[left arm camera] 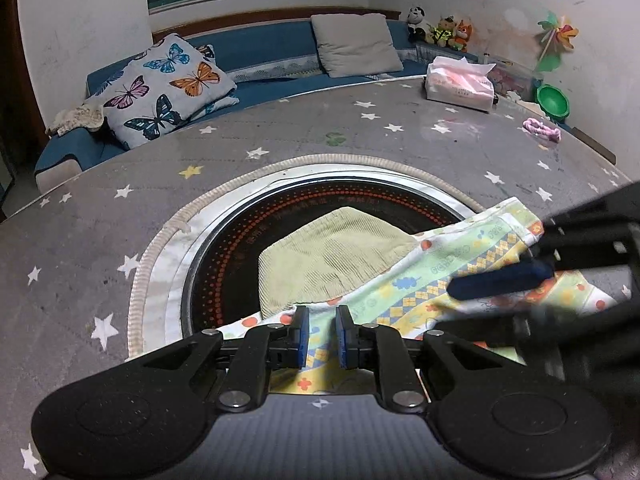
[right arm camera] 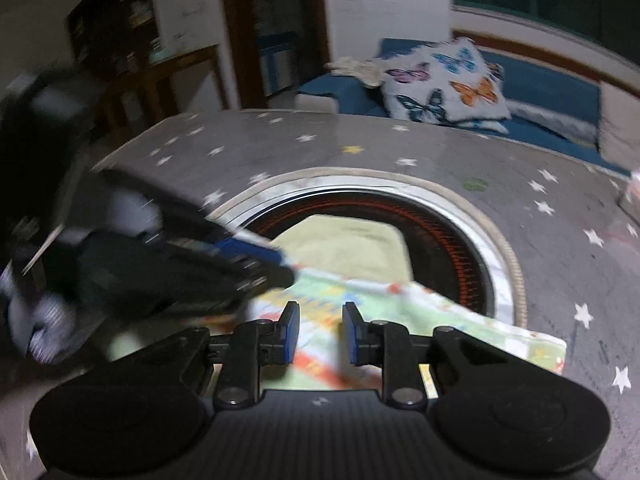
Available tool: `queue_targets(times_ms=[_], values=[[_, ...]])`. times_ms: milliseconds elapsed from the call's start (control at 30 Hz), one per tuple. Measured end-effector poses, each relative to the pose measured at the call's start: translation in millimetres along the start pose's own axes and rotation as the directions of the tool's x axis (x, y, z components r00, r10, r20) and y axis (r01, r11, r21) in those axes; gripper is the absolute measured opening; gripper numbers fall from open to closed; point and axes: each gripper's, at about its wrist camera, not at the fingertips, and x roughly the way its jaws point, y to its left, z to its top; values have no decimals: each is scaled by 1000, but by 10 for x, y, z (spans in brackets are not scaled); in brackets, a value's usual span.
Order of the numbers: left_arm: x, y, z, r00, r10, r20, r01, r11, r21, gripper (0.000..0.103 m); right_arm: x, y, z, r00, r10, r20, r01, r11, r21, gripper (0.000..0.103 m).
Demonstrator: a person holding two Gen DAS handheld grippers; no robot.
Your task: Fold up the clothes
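Observation:
A patterned baby-print cloth (left arm camera: 440, 272) lies partly over a ribbed pale-green garment (left arm camera: 332, 256), and both rest on the round black hob (left arm camera: 224, 264) set into the table. My left gripper (left arm camera: 323, 334) holds the patterned cloth's near edge, a fold of it standing between the narrow-set blue pads. The right gripper (left arm camera: 480, 296) reaches in from the right with the cloth's other end between its fingers. In the right wrist view my right gripper (right arm camera: 319, 334) sits over the patterned cloth (right arm camera: 400, 304), with cloth filling the gap. The left gripper (right arm camera: 276, 268) is blurred at the cloth's corner.
The table wears a grey star-print cover (left arm camera: 280, 136). A tissue pack (left arm camera: 460, 84), a pink scrunchie (left arm camera: 542, 128) and a green bowl (left arm camera: 553, 100) sit at its far right. Behind is a blue sofa with a butterfly pillow (left arm camera: 168, 84) and plush toys (left arm camera: 440, 28).

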Motion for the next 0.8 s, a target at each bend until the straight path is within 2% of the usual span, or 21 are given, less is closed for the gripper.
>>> queue_targets(times_ms=[333, 400, 500, 633, 800], values=[[-4, -41, -35, 999, 22, 23, -22, 1000, -1, 16, -146, 516, -343, 999, 42, -31, -46, 988, -147, 24], [-15, -51, -43, 999, 29, 30, -29, 1000, -2, 16, -165, 563, -381, 999, 28, -24, -32, 984, -177, 24], [-101, -77, -73, 998, 45, 53, -45, 999, -2, 17, -212, 556, -370, 999, 36, -21, -39, 989, -146, 23], [-417, -128, -194, 992, 56, 117, -58, 998, 8, 17, -360, 418, -380, 999, 42, 17, -41, 997, -63, 24], [-781, -282, -490, 985, 34, 171, -42, 998, 38, 18, -456, 325, -475, 999, 21, 36, -21, 1000, -4, 24]])
